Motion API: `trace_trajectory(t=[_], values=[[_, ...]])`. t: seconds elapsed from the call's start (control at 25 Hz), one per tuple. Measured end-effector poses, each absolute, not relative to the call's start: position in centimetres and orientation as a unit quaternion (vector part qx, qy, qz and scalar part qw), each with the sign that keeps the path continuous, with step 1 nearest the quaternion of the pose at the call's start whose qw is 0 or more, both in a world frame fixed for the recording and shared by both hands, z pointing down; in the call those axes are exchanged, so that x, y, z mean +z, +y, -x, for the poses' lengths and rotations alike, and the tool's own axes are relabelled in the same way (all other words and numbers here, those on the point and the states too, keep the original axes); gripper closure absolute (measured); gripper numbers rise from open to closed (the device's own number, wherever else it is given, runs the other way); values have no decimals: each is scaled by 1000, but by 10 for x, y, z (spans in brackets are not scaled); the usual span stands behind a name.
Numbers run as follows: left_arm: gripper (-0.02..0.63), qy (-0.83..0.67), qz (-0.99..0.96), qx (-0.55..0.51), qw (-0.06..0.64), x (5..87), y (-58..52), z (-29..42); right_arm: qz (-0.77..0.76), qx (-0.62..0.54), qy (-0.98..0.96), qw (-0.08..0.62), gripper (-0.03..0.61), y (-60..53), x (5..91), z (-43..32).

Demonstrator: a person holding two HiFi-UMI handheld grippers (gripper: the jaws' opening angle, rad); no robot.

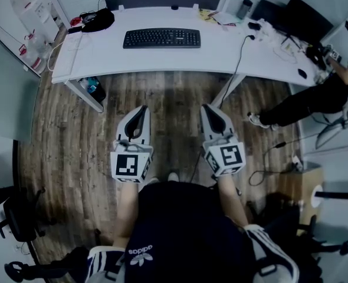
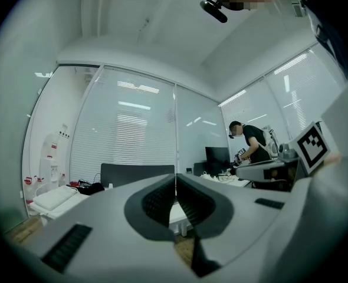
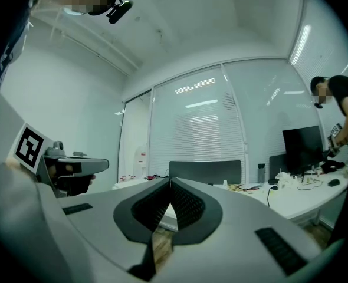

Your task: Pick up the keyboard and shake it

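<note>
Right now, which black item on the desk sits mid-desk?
The keyboard, lying flat at the middle; the black bundle sits at the left corner, the monitor stands at the far right.

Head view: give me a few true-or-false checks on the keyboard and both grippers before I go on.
The keyboard lies flat on the white desk. True.
The left gripper and right gripper are both shut and empty. True.
The left gripper touches the keyboard. False: both grippers hang over the wooden floor, short of the desk.
The monitor stands at the desk's left end. False: it stands at the right end.
</note>
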State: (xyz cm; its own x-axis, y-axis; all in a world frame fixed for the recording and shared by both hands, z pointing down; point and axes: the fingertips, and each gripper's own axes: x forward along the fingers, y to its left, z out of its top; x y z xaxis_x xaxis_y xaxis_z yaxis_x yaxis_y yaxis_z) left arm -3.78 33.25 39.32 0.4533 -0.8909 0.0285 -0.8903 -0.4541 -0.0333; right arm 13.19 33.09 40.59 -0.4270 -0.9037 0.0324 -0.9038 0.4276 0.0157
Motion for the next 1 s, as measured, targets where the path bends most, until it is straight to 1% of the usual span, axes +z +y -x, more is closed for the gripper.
trace_trajectory(t=[0.28, 0.44, 0.76, 1.0], values=[[609, 532, 847, -7, 0, 393, 340, 24, -534, 7, -845, 25, 574, 346, 410, -158], [609, 539, 842, 19, 4, 385, 331, 20, -536, 6, -844, 30, 574, 340, 414, -162], [609, 525, 851, 11, -14, 397, 283, 39, -525, 11, -850, 46, 574, 299, 429, -134], [609, 494, 869, 1, -30, 393, 231, 67, -525, 2, -849, 53, 574, 251, 417, -104]])
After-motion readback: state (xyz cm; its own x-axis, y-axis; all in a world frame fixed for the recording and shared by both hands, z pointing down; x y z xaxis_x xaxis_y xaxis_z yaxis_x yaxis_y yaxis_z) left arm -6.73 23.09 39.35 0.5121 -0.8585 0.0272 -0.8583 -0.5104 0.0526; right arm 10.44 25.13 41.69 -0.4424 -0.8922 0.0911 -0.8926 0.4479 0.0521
